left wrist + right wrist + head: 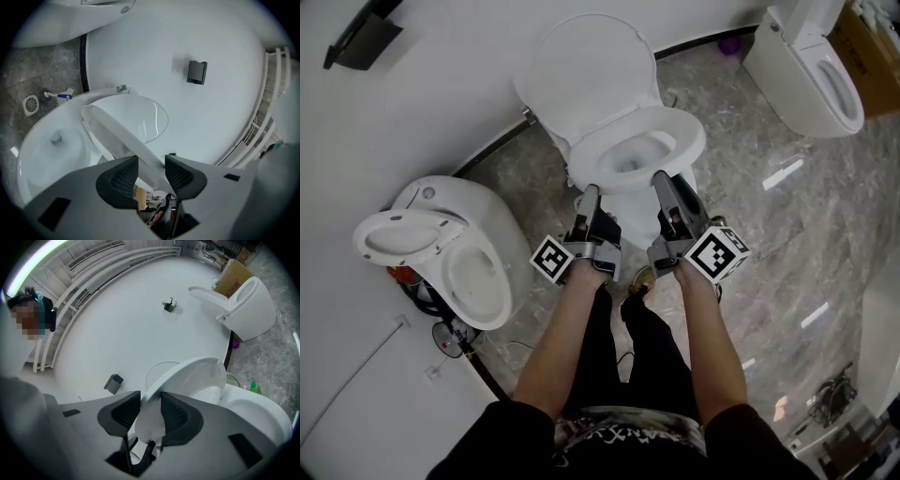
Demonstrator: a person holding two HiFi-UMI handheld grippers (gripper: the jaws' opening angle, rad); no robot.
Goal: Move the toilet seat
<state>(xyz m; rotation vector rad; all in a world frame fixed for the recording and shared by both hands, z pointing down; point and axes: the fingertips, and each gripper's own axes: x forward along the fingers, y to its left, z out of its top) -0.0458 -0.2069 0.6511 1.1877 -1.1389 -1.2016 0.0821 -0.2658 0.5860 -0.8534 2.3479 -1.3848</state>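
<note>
A white toilet stands in the middle with its lid point(591, 70) up against the wall. The toilet seat point(649, 148) is lifted off the bowl at a slant. My left gripper point(591, 193) holds the seat's front rim on the left, and my right gripper point(662, 180) holds it on the right. In the left gripper view the seat's edge point(117, 131) runs between the pads of the left gripper point(151, 174), above the bowl point(51, 150). In the right gripper view the seat ring point(197, 373) is pinched in the right gripper point(150, 411).
A second toilet point(459, 253) with its seat open stands close on the left, with cables point(441, 337) on the floor beside it. A third toilet point(811, 75) and a cardboard box point(862, 47) are at the back right. A black holder point(361, 37) hangs on the wall.
</note>
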